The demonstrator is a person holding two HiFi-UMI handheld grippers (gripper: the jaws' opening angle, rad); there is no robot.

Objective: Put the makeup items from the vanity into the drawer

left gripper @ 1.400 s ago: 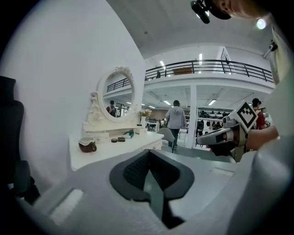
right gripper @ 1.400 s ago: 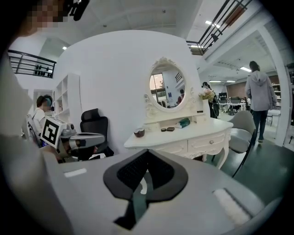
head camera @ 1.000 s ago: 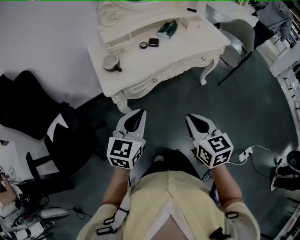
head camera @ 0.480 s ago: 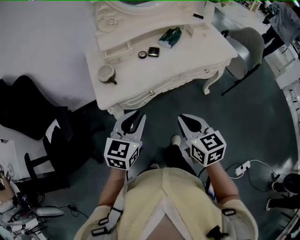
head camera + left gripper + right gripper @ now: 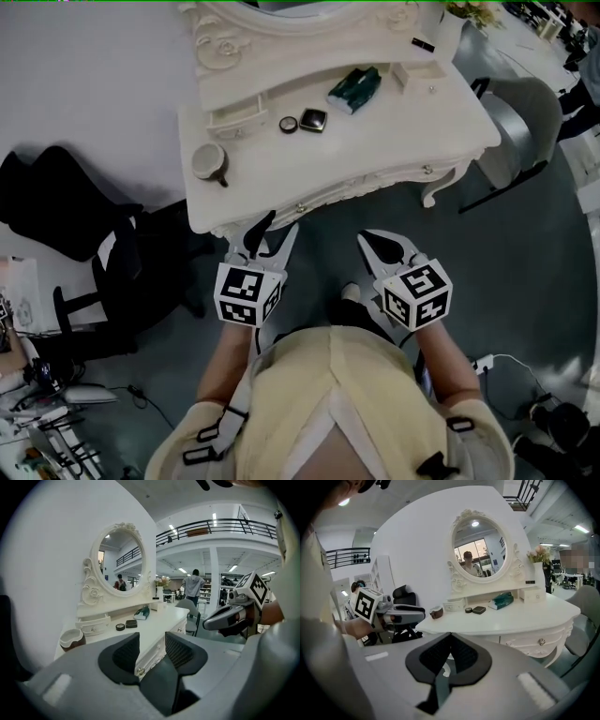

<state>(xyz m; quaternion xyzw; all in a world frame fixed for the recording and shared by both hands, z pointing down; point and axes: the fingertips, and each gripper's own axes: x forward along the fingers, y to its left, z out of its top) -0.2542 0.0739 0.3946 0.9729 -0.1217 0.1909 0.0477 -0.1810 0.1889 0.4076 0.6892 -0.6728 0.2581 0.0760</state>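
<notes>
Dim overhead view; gripper views fisheye-warped, dark-edged.

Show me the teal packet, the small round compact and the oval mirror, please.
teal packet (image 5: 354, 89), head view, middle of its top side
small round compact (image 5: 289, 123), head view, centre of its lid
oval mirror (image 5: 477, 550), right gripper view, middle of the glass

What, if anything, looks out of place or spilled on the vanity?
Nothing stands out. The teal pouch, compact, round pot and bowl rest apart on the vanity; nothing looks spilled, tipped or broken.
</notes>
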